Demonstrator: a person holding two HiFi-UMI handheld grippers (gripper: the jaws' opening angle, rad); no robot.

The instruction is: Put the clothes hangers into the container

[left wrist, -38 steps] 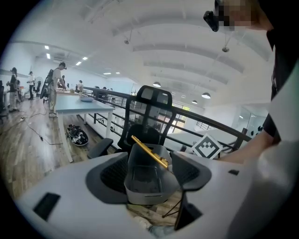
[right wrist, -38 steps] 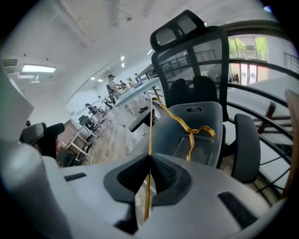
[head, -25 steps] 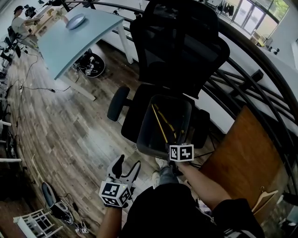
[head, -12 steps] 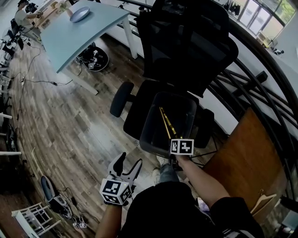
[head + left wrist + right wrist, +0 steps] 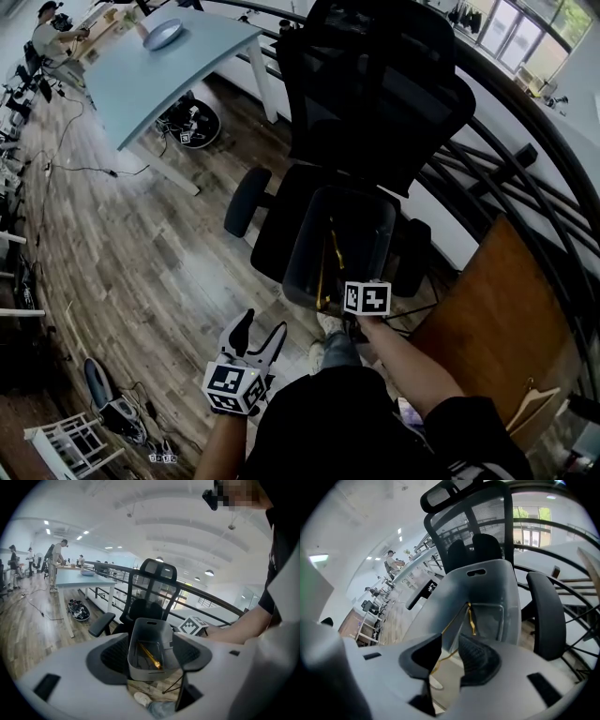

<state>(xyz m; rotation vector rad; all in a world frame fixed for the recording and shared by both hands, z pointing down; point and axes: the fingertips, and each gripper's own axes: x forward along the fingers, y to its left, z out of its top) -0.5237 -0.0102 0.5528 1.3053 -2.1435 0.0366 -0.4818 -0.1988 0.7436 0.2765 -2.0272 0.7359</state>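
1. Release step: right gripper (image 5: pixel 449 660) jaws have just been opening and stand parted; the hanger (image 5: pixel 325 267) wire passes between them, unpinched.
2. Hanger lies in bin (image 5: pixel 298 246) on chair (image 5: pixel 375 94).
3. Left gripper (image 5: pixel 258 333) spread, empty.
4. Next: back the right gripper clear without snagging the wire.

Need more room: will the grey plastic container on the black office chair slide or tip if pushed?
Probably light: the grey plastic container looks thin-walled and holds a thin gold metal hanger. It is tall for its base, so a high push may tip it. The black office chair under it might swivel or roll first.
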